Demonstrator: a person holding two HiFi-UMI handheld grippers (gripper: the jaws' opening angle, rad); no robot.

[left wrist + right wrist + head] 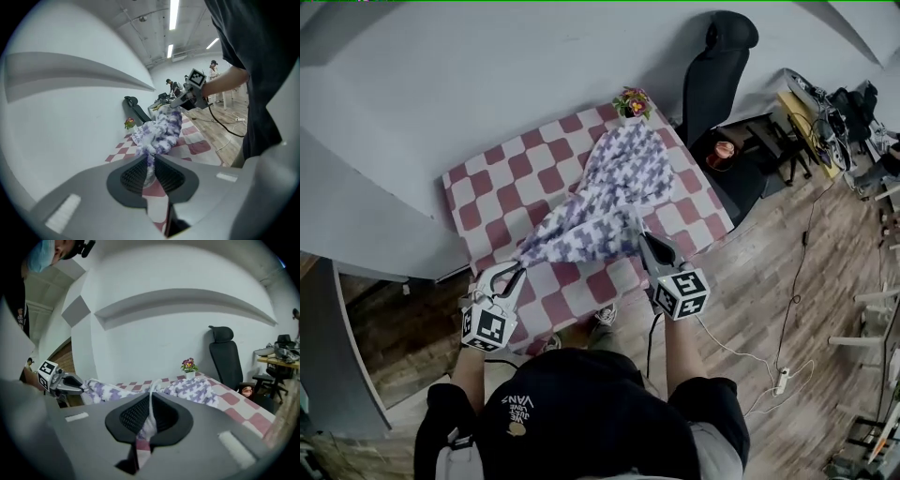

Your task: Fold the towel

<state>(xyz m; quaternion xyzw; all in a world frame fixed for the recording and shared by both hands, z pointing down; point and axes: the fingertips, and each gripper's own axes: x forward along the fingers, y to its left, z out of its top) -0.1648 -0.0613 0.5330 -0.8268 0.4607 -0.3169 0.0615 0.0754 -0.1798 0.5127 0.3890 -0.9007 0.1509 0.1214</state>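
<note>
purple-and-white patterned towel lies bunched, near corners lifted off table.

L gripper is clamped on the towel at its near-left corner, jaws nearly together w/ cloth pinched between the pads. R gripper is closed on a thin fold at the towel's near-right edge. Both forearms reach fwd (elbows bent), grippers tilted slightly down, one each side of the towel's near end.
</note>
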